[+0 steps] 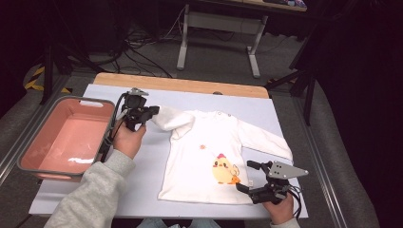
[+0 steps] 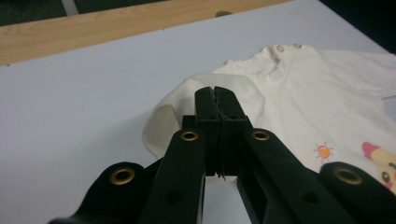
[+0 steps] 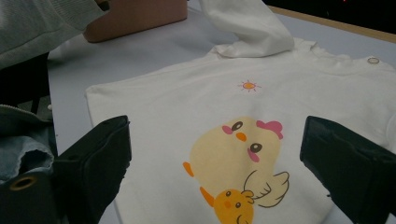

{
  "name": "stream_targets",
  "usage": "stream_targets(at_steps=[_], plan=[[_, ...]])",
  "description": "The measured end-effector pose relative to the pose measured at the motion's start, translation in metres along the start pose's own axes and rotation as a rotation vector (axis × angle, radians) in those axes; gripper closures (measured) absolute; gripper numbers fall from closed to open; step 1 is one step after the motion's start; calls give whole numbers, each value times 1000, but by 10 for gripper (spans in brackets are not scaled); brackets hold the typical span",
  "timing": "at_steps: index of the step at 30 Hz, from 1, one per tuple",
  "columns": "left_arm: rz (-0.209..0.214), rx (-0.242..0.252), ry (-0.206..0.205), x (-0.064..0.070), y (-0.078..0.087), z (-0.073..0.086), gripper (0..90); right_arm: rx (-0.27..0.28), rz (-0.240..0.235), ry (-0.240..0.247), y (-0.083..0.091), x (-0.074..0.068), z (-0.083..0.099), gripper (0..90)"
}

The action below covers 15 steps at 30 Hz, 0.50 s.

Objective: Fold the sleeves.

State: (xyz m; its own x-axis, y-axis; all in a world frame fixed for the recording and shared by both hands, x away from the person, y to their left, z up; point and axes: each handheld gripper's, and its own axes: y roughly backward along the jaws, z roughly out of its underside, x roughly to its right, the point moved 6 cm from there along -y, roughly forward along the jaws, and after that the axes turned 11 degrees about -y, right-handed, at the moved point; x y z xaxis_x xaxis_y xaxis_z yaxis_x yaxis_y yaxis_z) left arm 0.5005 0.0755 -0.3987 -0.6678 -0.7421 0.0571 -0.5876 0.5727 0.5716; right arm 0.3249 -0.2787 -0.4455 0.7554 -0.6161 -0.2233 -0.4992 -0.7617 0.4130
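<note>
Overhead light falls evenly on the white table (image 1: 142, 161), while the room around it sinks into near black. A bright glare patch sits inside the pink bin (image 1: 78, 160). Both gripper views look soft, their near black jaws blurred.

My left tool (image 1: 151, 112) sits at the sleeve end of the cream shirt (image 1: 209, 152) spread on the surface (image 1: 76, 190); whether it grips, I cannot tell. My right tool (image 1: 247, 176) gapes at the hem corner. A pink tub (image 1: 28, 154) stands left.
</note>
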Motion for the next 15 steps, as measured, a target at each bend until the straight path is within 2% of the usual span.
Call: stream_targets(at_steps=[3,9,15], plan=[[35,33,9,6,5,-9,896,1,0,2,0,0,0,92],[92,77,-12,23,11,-27,896,0,2,2,1,0,1,92],[161,96,-22,42,8,-42,895,3,8,0,4,-1,2,92]])
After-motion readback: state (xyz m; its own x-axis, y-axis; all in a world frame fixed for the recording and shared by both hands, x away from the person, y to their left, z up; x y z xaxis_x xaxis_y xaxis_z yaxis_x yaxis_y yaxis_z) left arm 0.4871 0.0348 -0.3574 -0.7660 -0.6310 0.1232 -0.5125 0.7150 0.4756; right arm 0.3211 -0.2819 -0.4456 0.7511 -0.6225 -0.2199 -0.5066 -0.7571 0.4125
